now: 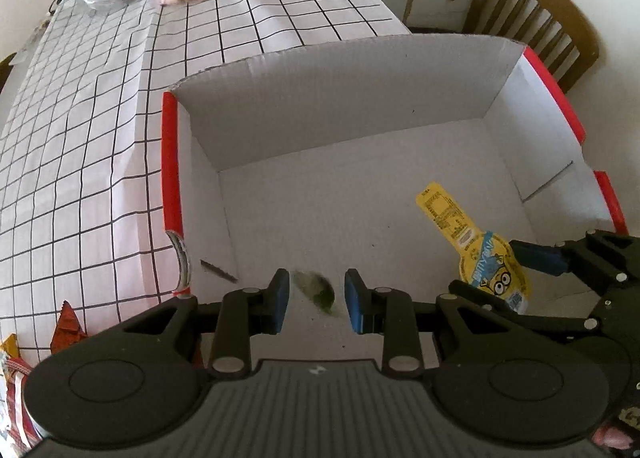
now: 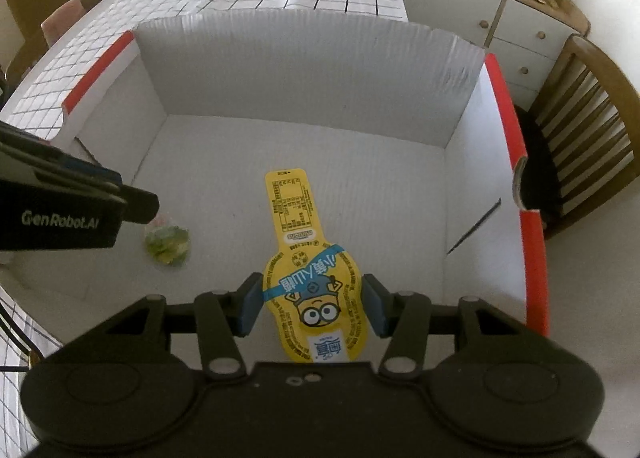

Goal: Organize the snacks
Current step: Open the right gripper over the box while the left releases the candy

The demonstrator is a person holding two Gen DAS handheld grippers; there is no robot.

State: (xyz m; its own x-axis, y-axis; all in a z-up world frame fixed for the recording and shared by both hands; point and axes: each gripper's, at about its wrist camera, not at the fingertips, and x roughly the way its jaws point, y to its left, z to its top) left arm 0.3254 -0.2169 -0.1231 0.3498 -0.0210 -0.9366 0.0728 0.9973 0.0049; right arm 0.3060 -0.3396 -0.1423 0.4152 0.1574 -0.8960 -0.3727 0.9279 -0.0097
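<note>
Two snacks sit inside the white corrugated cardboard box (image 2: 304, 58): a blurred small green wrapped candy (image 1: 316, 290) between the left gripper (image 1: 316, 300)'s spread jaws, and a glossy yellow keyhole-shaped pouch (image 2: 308, 266) between the right gripper (image 2: 312, 304)'s spread jaws.

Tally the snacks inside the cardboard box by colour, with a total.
Yellow: 1, the minion packet between the right claw's open fingers.
Green: 1, the small wrapped snack below the open left claw.
Total in the white box: 2.
</note>
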